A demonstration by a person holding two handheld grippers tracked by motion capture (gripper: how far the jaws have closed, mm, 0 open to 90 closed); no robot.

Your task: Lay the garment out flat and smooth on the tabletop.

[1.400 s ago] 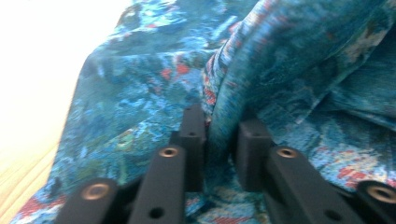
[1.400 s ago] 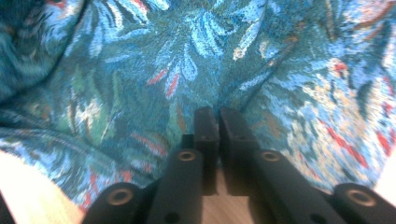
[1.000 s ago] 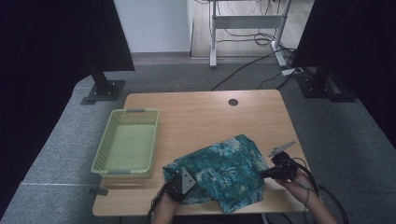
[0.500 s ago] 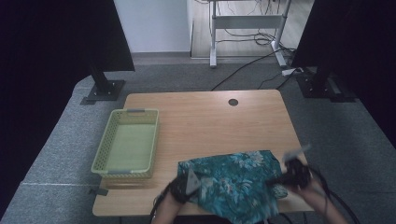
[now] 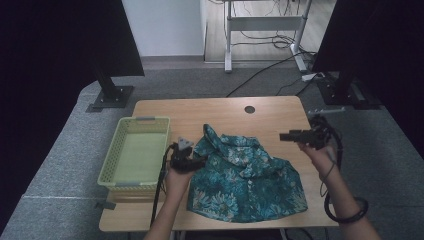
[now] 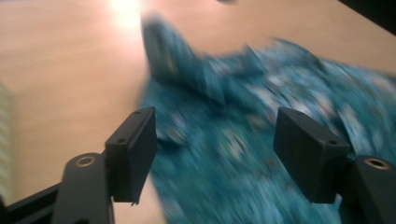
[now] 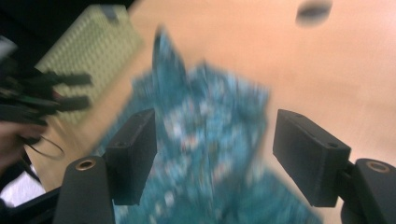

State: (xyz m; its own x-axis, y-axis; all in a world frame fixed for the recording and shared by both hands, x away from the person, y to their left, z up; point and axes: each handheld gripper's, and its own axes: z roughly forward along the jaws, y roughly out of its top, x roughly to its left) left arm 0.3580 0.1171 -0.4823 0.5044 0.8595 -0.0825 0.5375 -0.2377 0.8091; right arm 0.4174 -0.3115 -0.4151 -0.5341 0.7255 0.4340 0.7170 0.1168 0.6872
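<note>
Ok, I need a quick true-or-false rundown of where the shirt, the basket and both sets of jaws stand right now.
1. The teal floral shirt lies on the table. True.
2. The left gripper is clamped on the shirt. False: its jaws have just been opening and stand apart with nothing between them, above the shirt's left edge.
3. The green basket holds the shirt. False: the basket has nothing in it and the shirt lies to its right.
4. The right gripper is open. True: its jaws have just been opening and hold nothing, off the shirt's upper right.
5. The basket sits at the table's left side. True.
</note>
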